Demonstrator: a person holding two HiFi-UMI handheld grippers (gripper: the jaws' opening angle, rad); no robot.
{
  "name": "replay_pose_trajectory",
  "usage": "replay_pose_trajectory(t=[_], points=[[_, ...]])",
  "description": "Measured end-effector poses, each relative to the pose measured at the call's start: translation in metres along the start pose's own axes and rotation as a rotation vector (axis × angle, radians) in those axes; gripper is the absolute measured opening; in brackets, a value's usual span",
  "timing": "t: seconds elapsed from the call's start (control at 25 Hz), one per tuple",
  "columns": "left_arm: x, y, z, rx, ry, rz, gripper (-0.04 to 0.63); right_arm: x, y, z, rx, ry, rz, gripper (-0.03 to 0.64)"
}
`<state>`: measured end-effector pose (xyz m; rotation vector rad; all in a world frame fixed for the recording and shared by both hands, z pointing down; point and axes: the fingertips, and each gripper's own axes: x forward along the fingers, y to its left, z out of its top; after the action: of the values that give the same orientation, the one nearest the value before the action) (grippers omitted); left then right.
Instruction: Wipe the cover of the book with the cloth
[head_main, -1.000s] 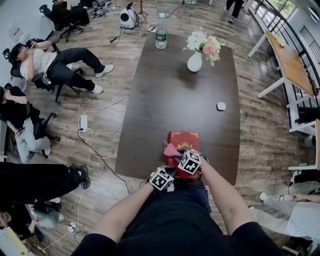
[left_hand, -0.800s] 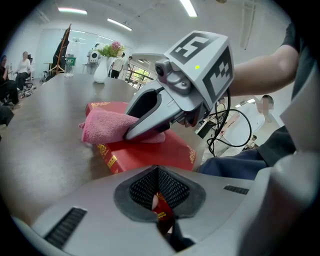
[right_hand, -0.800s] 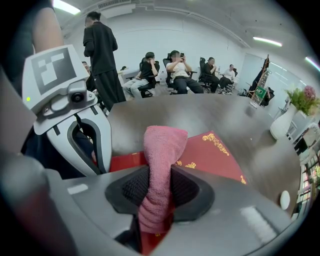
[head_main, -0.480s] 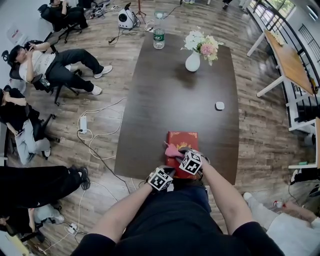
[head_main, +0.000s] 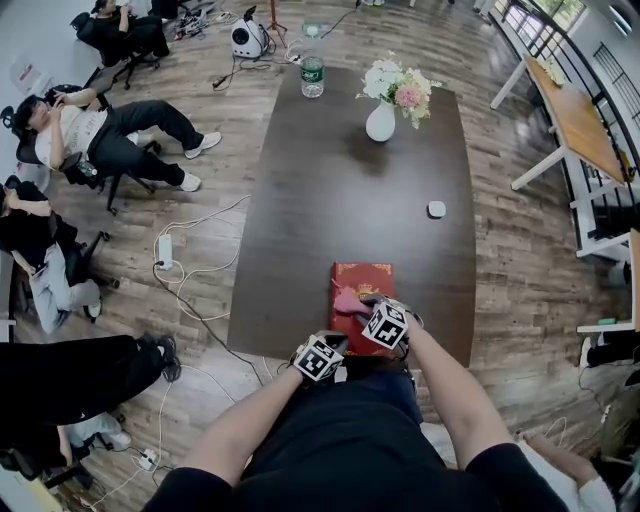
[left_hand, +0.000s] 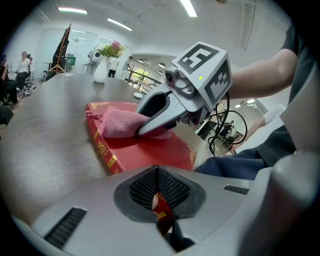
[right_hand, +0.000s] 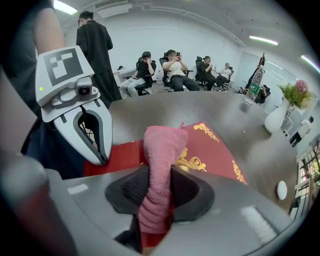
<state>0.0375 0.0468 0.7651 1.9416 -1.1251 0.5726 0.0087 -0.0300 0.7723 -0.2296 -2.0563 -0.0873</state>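
One book (head_main: 364, 279), one cloth (head_main: 350, 300), one vase (head_main: 380, 122)

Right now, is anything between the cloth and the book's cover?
Nothing visible. The pink cloth, clamped in the right tool, rests directly on the red book; the left tool only grips its near edge.

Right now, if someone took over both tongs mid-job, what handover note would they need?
Left tongs: shut on the near end of the book, holding it.
Right tongs: shut on the pink cloth, whose free end rests on the red cover.
The book lies flat near the table's near edge.
Done: both grasps made, cloth on the cover.
Left: sweep the cloth across the cover. How much has been wiped cannot be told.
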Motion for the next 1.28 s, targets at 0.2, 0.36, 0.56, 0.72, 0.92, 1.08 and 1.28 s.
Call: replay_pose_trajectory(t=[0.2,0.36,0.56,0.72,0.92,1.08,1.28], points=[[0.000,-0.002,-0.001,0.002,0.000,-0.001,-0.005,-0.005,-0.002,-0.007,0.006,0.005,-0.011,0.121],[0.001,-0.001,0.000,0.002,0.003,-0.002,-0.005,-0.008,-0.006,-0.014,0.015,0.012,-0.018,0.121],[0.000,0.000,0.000,0.004,0.002,0.001,-0.005,-0.014,-0.011,-0.021,0.031,0.015,-0.031,0.121],[0.001,0.000,0.000,0.006,0.003,0.001,-0.005,-0.016,-0.013,-0.027,0.043,0.015,-0.042,0.121],[0.001,0.000,-0.002,0.008,0.002,0.004,-0.005,-0.020,-0.015,-0.034,0.058,0.015,-0.053,0.121],[-0.001,-0.001,-0.001,0.008,0.003,0.007,-0.005,-0.025,-0.016,-0.041,0.069,0.015,-0.060,0.121],[0.001,-0.002,-0.002,0.009,0.002,0.007,-0.005,-0.030,-0.019,-0.048,0.077,0.020,-0.070,0.121]])
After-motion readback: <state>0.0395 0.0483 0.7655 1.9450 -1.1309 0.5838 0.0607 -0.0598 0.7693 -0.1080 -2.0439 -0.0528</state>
